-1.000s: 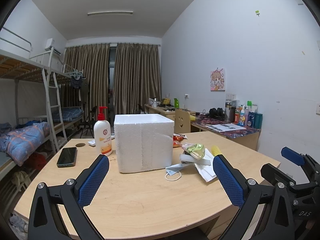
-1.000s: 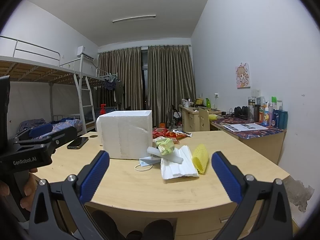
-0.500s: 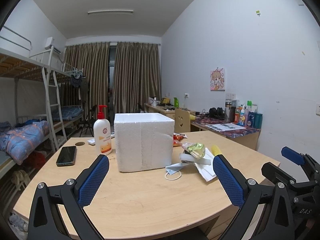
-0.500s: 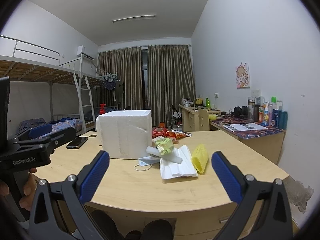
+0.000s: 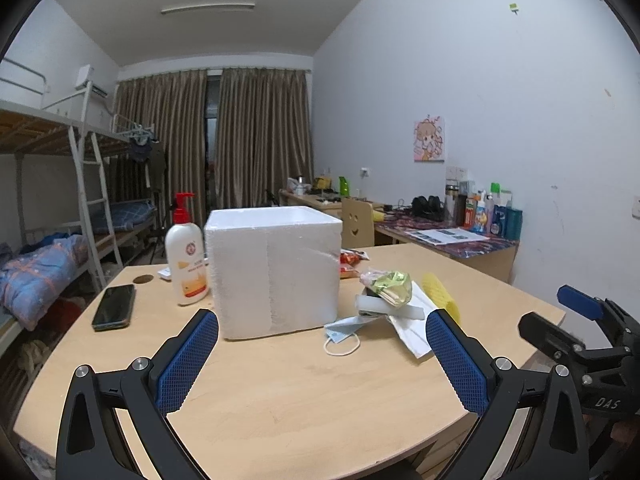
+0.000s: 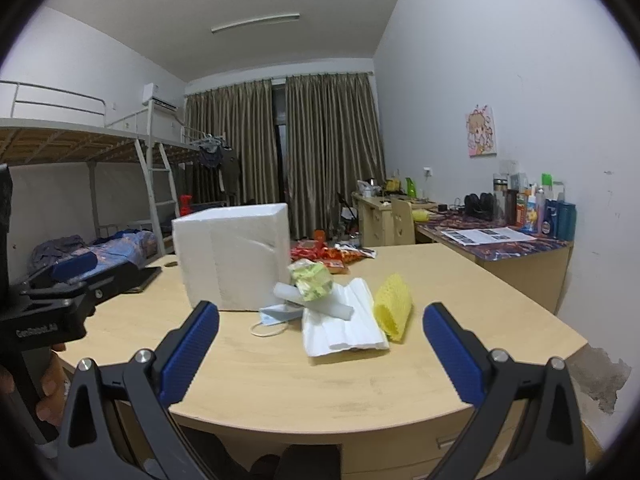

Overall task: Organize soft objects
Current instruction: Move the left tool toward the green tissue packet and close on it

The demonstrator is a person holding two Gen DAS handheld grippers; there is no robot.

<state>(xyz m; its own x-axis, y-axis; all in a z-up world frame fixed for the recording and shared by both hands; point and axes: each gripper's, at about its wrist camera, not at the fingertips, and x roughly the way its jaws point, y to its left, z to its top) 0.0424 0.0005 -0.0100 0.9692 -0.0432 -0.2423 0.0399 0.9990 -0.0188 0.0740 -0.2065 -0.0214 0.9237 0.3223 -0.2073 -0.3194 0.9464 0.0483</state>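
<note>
Nothing is gripped yet: both my left gripper and right gripper hang spread and empty above the desk. Soft things, a face mask, white foam sheet and yellow net sleeve, lie heaped just beside the foam box. Next, I judge, comes reaching for one.

Table: foam box, phone, mask.

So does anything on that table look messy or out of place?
Yes: beside the white foam box the soft things lie in a loose heap. A face mask, white foam sheets, a yellow foam net and a crumpled green wrapper overlap untidily. Nothing looks spilled or broken.
</note>
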